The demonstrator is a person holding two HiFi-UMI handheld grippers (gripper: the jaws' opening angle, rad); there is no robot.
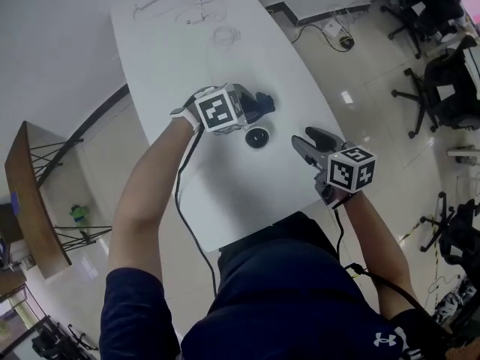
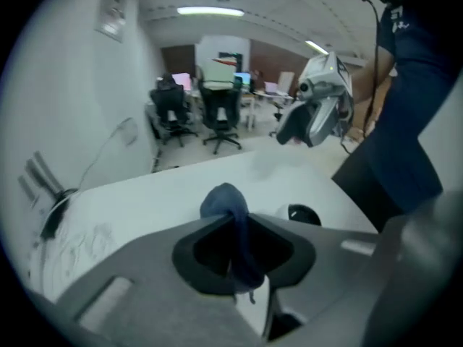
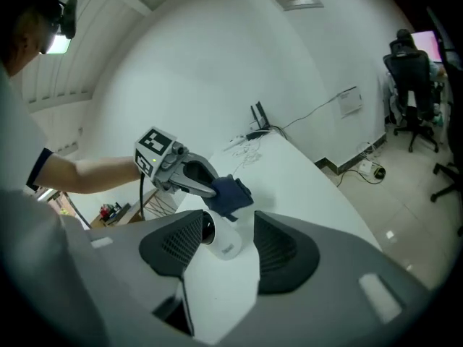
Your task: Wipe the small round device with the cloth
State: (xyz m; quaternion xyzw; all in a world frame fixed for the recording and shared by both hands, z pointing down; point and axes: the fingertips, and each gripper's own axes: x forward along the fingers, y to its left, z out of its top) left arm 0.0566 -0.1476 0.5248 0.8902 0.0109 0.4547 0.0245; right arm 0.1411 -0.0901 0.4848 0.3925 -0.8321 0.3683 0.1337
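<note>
Surface: long white oval table point(image 1: 225, 58) on glossy pale tiled floor point(image 1: 360, 73). Small round white device w/ black lens point(image 1: 257, 137) sits on table nr person's end. Far beyond device, at table's other end: loose thin cables point(image 1: 187, 10). Right of device, off table: black office chairs point(image 1: 439, 88). Left of device, off table: brown wooden stand point(image 1: 30, 193). Left gripper point(image 1: 253, 109) just beyond device, jaws clamped together on dark blue cloth point(image 1: 261, 103); cloth bunched close over device, contact unclear. Right gripper point(image 1: 306, 141) right of device & apart from it, 2 jaws spread, gripping nothing.
</note>
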